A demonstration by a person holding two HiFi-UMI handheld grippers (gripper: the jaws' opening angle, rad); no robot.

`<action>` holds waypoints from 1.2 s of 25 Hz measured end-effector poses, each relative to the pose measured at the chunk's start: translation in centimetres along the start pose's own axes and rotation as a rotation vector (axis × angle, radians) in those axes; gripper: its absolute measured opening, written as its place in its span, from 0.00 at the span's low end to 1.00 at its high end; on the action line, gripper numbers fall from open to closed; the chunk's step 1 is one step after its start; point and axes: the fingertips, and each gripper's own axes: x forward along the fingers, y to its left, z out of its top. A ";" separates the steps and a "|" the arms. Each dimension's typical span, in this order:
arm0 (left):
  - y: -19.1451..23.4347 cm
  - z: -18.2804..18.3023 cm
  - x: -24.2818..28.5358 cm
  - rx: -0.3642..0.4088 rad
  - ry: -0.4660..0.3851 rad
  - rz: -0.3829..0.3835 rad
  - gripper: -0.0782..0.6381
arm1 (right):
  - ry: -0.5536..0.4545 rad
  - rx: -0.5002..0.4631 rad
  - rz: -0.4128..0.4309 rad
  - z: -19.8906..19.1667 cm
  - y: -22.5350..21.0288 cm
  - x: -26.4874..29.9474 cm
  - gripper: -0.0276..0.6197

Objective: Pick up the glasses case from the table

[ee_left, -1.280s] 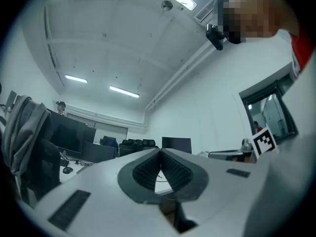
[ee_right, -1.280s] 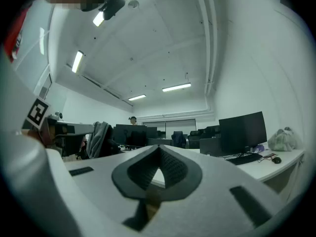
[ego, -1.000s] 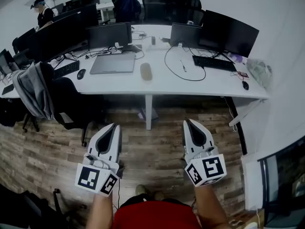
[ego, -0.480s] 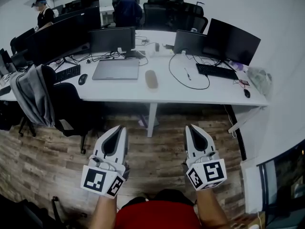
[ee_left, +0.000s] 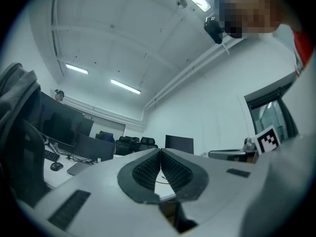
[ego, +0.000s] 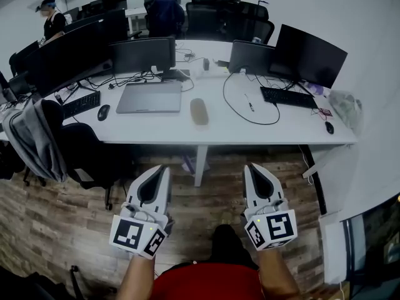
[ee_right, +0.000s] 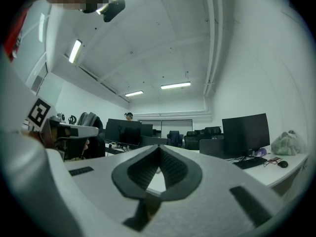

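A beige oblong glasses case (ego: 199, 111) lies near the front edge of the white desk (ego: 250, 130), just right of a closed grey laptop (ego: 150, 97). Both grippers hang over the wooden floor, well short of the desk. My left gripper (ego: 164, 169) is shut with nothing in it, its pads meeting in the left gripper view (ee_left: 160, 151). My right gripper (ego: 251, 168) is shut and empty too, pads together in the right gripper view (ee_right: 159, 148). The case is ahead of the gap between the two grippers.
On the desk stand several monitors (ego: 309, 54), two keyboards (ego: 289, 97), a mouse (ego: 104, 112) and a looped black cable (ego: 250, 105). A chair with a grey jacket (ego: 37, 139) sits at the left. A person (ego: 51, 19) stands at the far left. A desk leg (ego: 200, 164) drops below the case.
Both grippers and the head camera have moved towards the desk; the desk and glasses case appear slightly closer and lower in the head view. Both grippers stayed shut.
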 end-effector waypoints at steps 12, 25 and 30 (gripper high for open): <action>4.3 -6.0 17.4 0.017 0.080 0.139 0.13 | 0.007 -0.004 0.090 -3.5 -12.2 15.1 0.05; 9.4 -16.5 33.8 -0.029 0.249 0.348 0.42 | 0.051 0.025 0.200 -7.8 -23.6 25.6 0.05; 11.6 -21.0 37.0 -0.043 0.364 0.428 0.54 | 0.073 0.047 0.202 -9.4 -25.3 27.3 0.05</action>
